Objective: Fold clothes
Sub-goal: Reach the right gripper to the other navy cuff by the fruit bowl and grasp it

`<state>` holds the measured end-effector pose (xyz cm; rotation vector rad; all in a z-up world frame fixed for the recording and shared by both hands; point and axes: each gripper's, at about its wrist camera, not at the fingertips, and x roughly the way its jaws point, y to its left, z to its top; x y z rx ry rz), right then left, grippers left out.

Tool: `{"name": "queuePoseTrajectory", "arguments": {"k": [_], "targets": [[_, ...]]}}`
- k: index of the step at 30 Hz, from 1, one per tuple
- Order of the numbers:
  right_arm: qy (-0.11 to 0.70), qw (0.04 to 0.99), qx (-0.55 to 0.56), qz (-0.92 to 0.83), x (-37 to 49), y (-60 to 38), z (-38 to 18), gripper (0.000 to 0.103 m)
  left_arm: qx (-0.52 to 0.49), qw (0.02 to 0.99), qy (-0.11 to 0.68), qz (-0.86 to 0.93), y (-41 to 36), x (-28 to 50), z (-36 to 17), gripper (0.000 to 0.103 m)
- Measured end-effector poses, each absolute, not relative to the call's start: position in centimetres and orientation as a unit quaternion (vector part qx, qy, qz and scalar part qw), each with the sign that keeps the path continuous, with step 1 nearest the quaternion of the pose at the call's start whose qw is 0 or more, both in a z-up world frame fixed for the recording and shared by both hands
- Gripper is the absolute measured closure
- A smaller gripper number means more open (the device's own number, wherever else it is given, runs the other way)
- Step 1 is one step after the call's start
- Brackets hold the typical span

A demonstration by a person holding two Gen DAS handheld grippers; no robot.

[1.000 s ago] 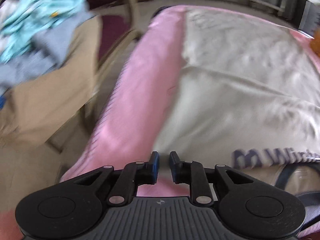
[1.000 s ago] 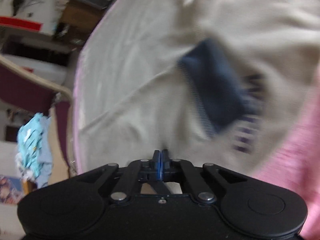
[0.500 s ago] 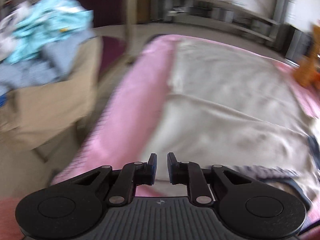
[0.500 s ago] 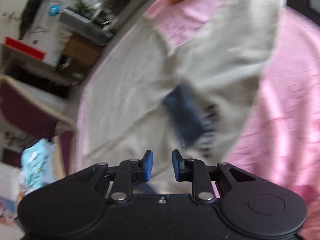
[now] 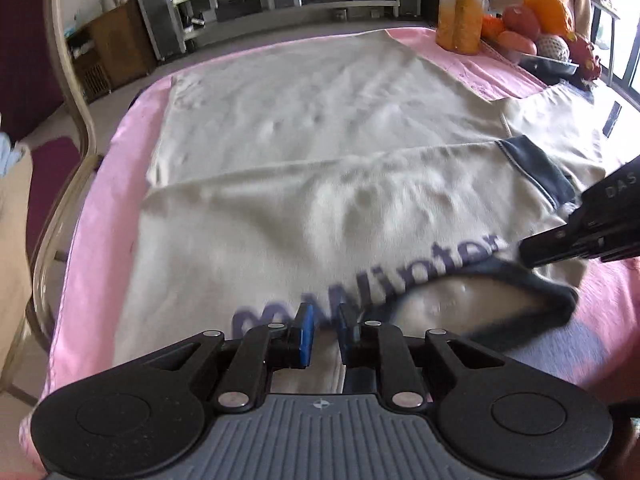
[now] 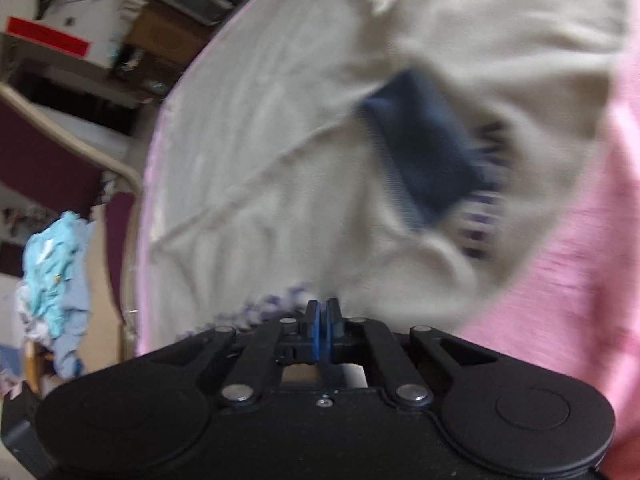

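Note:
A beige sweatshirt (image 5: 320,152) with purple lettering (image 5: 452,260) lies spread on the pink cloth (image 5: 100,208), one sleeve folded across so its navy cuff (image 5: 536,172) rests on the body. My left gripper (image 5: 322,332) hovers open by a narrow gap over the near edge, beside the lettering, holding nothing. My right gripper (image 5: 524,250) comes in from the right, its tip at the lifted navy neckline (image 5: 532,284). In the right wrist view, blurred by motion, the right gripper (image 6: 322,316) has its pads pressed together at the sweatshirt (image 6: 300,140) edge, with the cuff (image 6: 424,148) beyond.
A wooden chair (image 5: 68,120) with a maroon seat stands at the table's left side. A fruit bowl (image 5: 548,64) and an orange bottle (image 5: 460,12) sit at the far right corner. A heap of light blue clothes (image 6: 56,248) lies on another chair to the left.
The left gripper swung right, from the table's left edge to over the lettering. The right gripper was shut, opened half a second ago, and is shut again at the sweatshirt's near edge.

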<state>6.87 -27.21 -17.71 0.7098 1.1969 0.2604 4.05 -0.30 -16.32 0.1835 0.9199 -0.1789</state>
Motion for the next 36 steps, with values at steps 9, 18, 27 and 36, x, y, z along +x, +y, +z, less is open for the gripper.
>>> {"name": "queuePoseTrajectory", "arguments": {"k": [9,18,27,36], "targets": [[0.519,0.775,0.334,0.134,6.3,-28.2,-16.9,0.087,0.051,0.897,0.433,-0.069,1.1,3.2,-14.9,0.084],[0.583,0.744,0.3,0.128,4.0,-28.6,-16.8,0.089,0.096,0.874,0.468,-0.091,-0.5,1.0,-15.5,0.085],[0.432,0.8,0.393,0.137,2.6,-33.7,-9.1,0.08,0.051,0.912,0.403,-0.059,-0.1,1.6,-9.4,0.084],[0.309,0.87,0.383,0.019,4.7,-40.0,-2.3,0.072,0.046,0.915,0.395,-0.068,-5.3,5.1,-6.4,0.084]]}}
